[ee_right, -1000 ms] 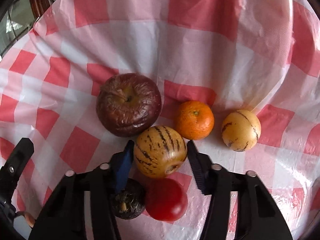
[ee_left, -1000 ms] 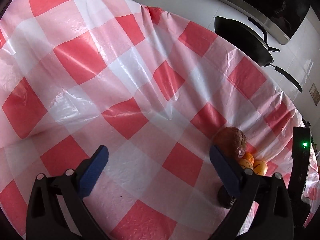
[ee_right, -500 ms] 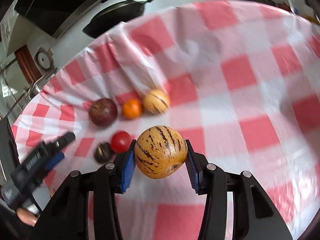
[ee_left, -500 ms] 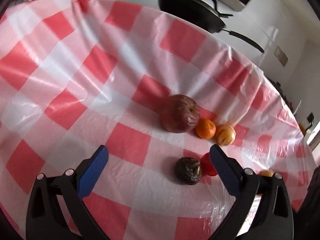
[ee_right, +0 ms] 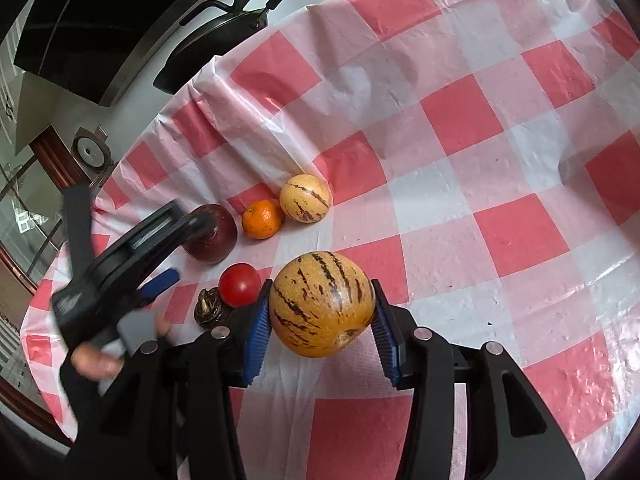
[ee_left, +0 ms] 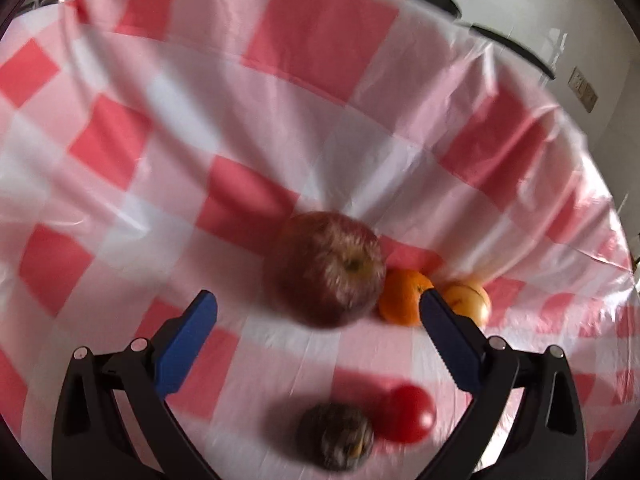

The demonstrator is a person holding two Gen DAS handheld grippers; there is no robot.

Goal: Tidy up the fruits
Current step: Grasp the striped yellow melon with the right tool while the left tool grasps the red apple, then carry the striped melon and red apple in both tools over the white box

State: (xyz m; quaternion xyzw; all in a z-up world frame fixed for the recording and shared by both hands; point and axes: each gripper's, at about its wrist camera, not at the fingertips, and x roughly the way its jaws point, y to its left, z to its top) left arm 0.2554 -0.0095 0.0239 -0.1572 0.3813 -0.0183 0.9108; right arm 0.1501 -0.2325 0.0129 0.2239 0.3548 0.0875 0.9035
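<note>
My right gripper (ee_right: pixel 320 308) is shut on a large striped yellow melon (ee_right: pixel 322 304), held above the checked cloth. On the cloth lie a dark red apple (ee_left: pixel 328 268) (ee_right: pixel 214 234), an orange (ee_left: pixel 402 296) (ee_right: pixel 263 218), a small striped yellow melon (ee_left: pixel 470 300) (ee_right: pixel 305 198), a red tomato (ee_left: pixel 410 414) (ee_right: pixel 239 284) and a dark wrinkled fruit (ee_left: pixel 336 436) (ee_right: pixel 210 306). My left gripper (ee_left: pixel 316 304) (ee_right: pixel 176 248) stands open with its blue fingers either side of the apple, just short of it. The tomato and the wrinkled fruit lie below its jaws.
A red and white checked plastic cloth (ee_right: pixel 480 184) covers the round table. A black pan (ee_right: pixel 216 48) sits on the white counter beyond the table's far edge. A hand (ee_right: pixel 96 360) holds the left gripper at the table's left side.
The left gripper has swung over to the fruit group and closed in on the apple. The right gripper has lifted the striped melon off the cloth and drawn back from the group.
</note>
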